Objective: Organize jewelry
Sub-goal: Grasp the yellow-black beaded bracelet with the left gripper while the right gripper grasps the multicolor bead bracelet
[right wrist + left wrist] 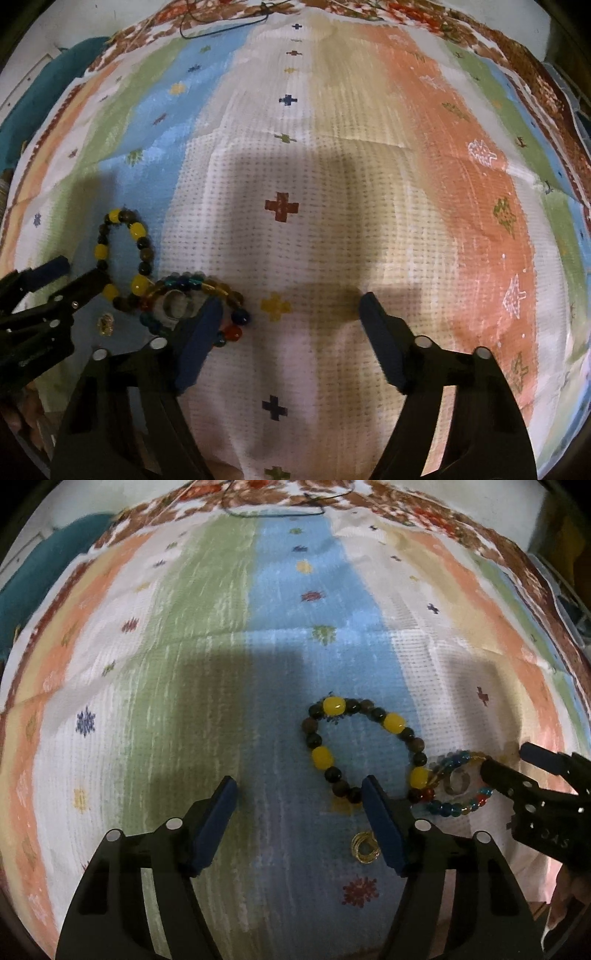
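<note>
A bracelet of yellow and dark beads (369, 746) (122, 254) lies on the striped cloth (221, 646). A smaller bracelet of blue, red and amber beads (454, 801) (229, 325) lies touching it, with a silver ring (458, 782) (177, 306) inside its loop. A small gold ring (365, 853) (105, 325) lies nearer. My left gripper (299, 790) (85, 275) is open and empty, its right finger over the yellow bracelet's near edge. My right gripper (288, 306) (506, 760) is open and empty, its left finger over the small bracelet.
A thin dark cord (273, 511) (221, 27) lies at the cloth's far edge. A teal cloth (44, 572) (44, 85) sits off the far left corner. The striped cloth (369, 184) stretches wide beyond and to the right of the jewelry.
</note>
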Demonstrator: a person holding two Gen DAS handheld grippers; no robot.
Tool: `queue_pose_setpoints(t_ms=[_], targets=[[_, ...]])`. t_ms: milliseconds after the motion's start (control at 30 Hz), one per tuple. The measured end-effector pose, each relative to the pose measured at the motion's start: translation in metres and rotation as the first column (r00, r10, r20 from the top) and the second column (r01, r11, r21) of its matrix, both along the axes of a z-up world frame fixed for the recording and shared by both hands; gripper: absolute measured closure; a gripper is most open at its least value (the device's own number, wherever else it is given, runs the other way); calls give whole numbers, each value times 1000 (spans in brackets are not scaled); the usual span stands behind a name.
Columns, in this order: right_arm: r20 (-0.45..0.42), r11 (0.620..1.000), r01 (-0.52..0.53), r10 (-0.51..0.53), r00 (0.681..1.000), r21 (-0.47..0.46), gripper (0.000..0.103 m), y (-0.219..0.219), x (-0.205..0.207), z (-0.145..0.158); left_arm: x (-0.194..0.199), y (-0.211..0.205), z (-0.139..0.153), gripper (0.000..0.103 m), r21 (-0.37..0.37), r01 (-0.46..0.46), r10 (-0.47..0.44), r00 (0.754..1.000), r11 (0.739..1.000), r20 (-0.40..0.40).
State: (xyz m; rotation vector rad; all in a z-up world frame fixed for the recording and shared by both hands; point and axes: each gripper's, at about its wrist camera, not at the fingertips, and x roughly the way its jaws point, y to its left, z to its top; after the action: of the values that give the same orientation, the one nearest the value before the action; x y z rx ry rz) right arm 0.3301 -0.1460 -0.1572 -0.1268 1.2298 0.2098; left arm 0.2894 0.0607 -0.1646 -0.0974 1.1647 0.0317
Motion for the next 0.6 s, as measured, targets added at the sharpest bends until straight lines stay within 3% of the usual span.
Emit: queue_pose_setpoints(t_ms=[67,233,267,333,433,467,600], targets=[[5,1000,-6,6,1000,5,37,-1,0,0,1,1,-1,38,1,3,-3,1000,1000,-6],[2,999,-29,29,1000,37,76,1,-3,3,3,8,-4,54,-45,-21,20,999,999,-24],[5,999,-36,36,999,33,78,2,-4,4,4,10,-4,57,-54,-32,30,999,998,-32],[14,999,-49,49,999,20,83,5,-5,4,2,11,-5,74,-72,-41,38,999,997,-39],[17,998,-53,53,998,24,86,4,-6,4,0,9,-6,88,-103,-26,22,999,994,-41],[17,998,-53,53,998,26,87,3,-6,4,0,8,-5,98,-95,-25,21,999,995,-40],[23,998,-55,55,998,22,90,3,-7,5,-1,12,-5,101,-118,-51,43,997,992,-64]])
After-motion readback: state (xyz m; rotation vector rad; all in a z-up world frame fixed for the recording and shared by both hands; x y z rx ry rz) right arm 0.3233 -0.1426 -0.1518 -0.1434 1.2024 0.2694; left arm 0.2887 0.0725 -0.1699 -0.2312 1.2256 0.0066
